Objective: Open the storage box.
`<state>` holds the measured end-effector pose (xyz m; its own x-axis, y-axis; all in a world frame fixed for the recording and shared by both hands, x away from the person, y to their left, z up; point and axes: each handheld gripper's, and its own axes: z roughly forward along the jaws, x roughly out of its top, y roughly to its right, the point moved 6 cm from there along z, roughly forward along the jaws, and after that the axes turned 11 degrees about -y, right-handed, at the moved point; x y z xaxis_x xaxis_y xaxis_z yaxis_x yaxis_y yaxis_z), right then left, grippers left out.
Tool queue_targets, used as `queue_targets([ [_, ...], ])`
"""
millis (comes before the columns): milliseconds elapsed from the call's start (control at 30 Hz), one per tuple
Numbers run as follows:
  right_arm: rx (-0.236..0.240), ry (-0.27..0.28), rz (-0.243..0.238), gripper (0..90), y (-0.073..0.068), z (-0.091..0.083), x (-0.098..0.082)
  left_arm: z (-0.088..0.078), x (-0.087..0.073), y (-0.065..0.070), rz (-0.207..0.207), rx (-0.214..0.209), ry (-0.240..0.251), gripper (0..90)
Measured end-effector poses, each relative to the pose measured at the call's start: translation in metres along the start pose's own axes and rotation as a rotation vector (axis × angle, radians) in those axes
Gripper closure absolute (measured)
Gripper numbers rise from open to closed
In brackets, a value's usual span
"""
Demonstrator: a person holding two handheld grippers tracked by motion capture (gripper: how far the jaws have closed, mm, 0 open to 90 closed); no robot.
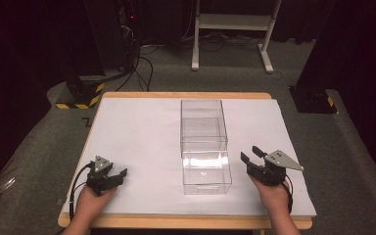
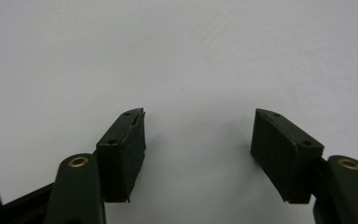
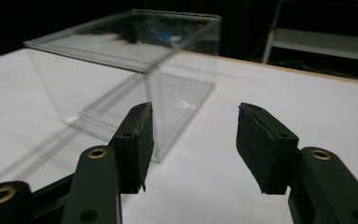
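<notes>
two grippers sit low with nothing in them. the clear box (image 1: 203, 147) stands in the middle of the white table (image 1: 137, 142). the right gripper (image 1: 252, 155), jaws apart, waits just beside it. the left gripper (image 1: 117, 176), also apart, rests far off. the person should go slow and square to the wall, since clear plastic slips.

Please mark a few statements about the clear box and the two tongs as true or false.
1. The clear box stands between the two tongs. True.
2. The right tongs are clamped on the box. False: the jaws stand open beside it, holding nothing.
3. The left tongs are open over bare white table cover. True.
4. The box holds a red ball. False: nothing shows inside it.
5. The left tongs touch the box. False: they are well apart from it.
</notes>
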<state>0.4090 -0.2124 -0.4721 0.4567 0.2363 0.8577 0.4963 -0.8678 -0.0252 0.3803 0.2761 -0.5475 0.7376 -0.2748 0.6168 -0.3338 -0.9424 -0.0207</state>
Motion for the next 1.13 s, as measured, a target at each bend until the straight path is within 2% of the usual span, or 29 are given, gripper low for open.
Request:
queue_targets([
  [267,-0.108,-0.089,0.05,38.2,0.03,0.008,-0.027,0.0,0.0,0.0,0.0,0.002,0.001,35.4],
  [533,-0.183,-0.192,0.051,36.9,0.037,0.017,-0.042,0.0,0.0,0.0,0.0,0.0,0.0,35.4],
  [700,-0.195,-0.23,0.041,36.5,0.037,0.022,-0.049,0.0,0.0,0.0,-0.002,-0.001,0.002,35.4],
  [800,-0.19,-0.247,0.057,35.8,0.039,0.024,-0.053,0.0,0.0,0.0,-0.001,-0.001,0.0,35.4],
  [1133,-0.187,-0.24,0.057,35.8,0.039,0.024,-0.053,0.0,0.0,0.0,-0.001,-0.001,0.0,35.4],
])
